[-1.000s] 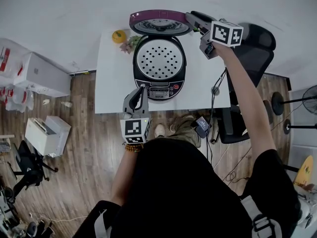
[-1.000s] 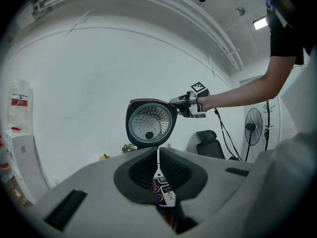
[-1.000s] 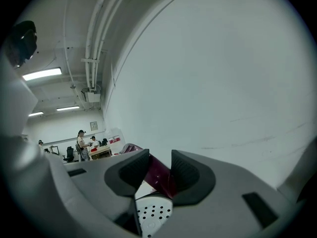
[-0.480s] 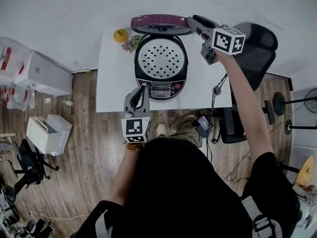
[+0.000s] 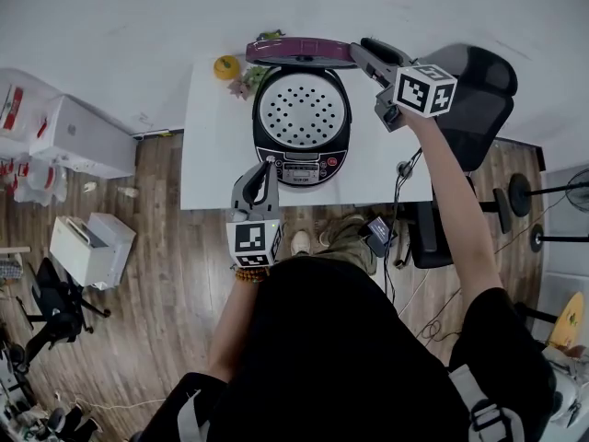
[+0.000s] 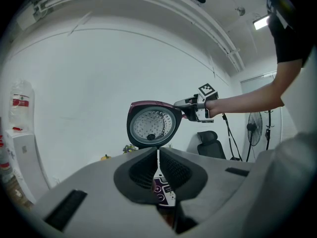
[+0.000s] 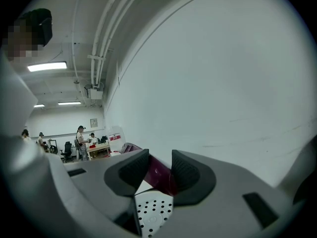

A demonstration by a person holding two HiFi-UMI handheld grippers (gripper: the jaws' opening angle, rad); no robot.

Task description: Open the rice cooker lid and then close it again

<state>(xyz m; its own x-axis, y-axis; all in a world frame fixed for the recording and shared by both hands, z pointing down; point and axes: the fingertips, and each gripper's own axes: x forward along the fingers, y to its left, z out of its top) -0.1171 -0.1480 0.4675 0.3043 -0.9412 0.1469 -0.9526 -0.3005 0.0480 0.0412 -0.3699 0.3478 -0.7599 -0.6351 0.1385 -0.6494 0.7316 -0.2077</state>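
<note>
The black rice cooker stands open at the back of the white table, its perforated inner plate facing up. Its maroon lid stands upright behind the pot. My right gripper is at the lid's right edge, and in the right gripper view the maroon rim lies gripped between both pads. From the left gripper view, the lid's metal underside faces me. My left gripper hovers at the table's front edge, pointing at the cooker's control panel, jaws together with nothing in them.
An orange fruit and a small plant sit left of the cooker. A black office chair stands right of the table, with a cable hanging there. White boxes lie on the wooden floor to the left.
The lid has swung further back and now shows edge-on in the head view. My right gripper has shifted a little to the right with it. The left gripper has stayed put.
</note>
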